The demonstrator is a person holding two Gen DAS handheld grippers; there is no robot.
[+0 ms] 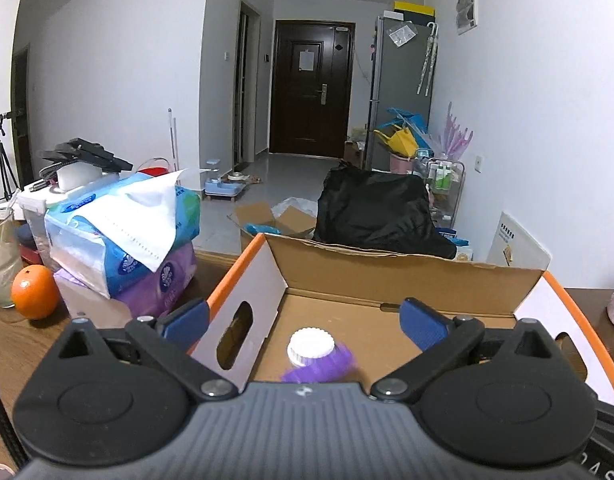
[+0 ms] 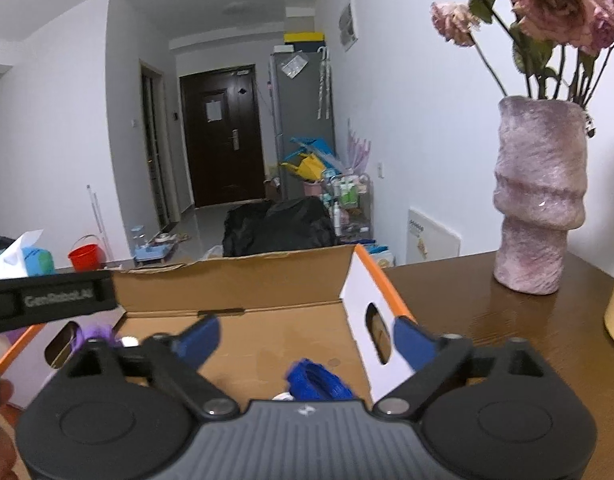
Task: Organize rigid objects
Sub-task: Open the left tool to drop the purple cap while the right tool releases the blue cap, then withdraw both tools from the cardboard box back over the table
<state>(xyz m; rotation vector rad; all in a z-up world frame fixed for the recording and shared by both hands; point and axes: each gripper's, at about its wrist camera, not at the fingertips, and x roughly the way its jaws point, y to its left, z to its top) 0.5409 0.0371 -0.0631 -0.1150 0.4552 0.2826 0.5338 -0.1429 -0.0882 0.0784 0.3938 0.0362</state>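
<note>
cardboard box (image 1: pixel 387 276) lies open on the wooden table (image 2: pixel 467 300); both the left gripper (image 1: pixel 305 318) and right gripper (image 2: pixel 307 338) have jaws spread wide, a purple bottle (image 1: pixel 319 364) and a blue object (image 2: pixel 317 380) lying loose below.

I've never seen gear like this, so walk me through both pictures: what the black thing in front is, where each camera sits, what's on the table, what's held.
Each picture comes from a camera on a hand-held gripper, looking along its two blue-tipped fingers. The left gripper and right gripper are both open and hold nothing. Below them, an open cardboard box sits on a wooden table. A purple bottle with a white cap is below the left one, a blue object below the right. Tissue packs and an orange lie beside the box, a vase on the other side.
</note>
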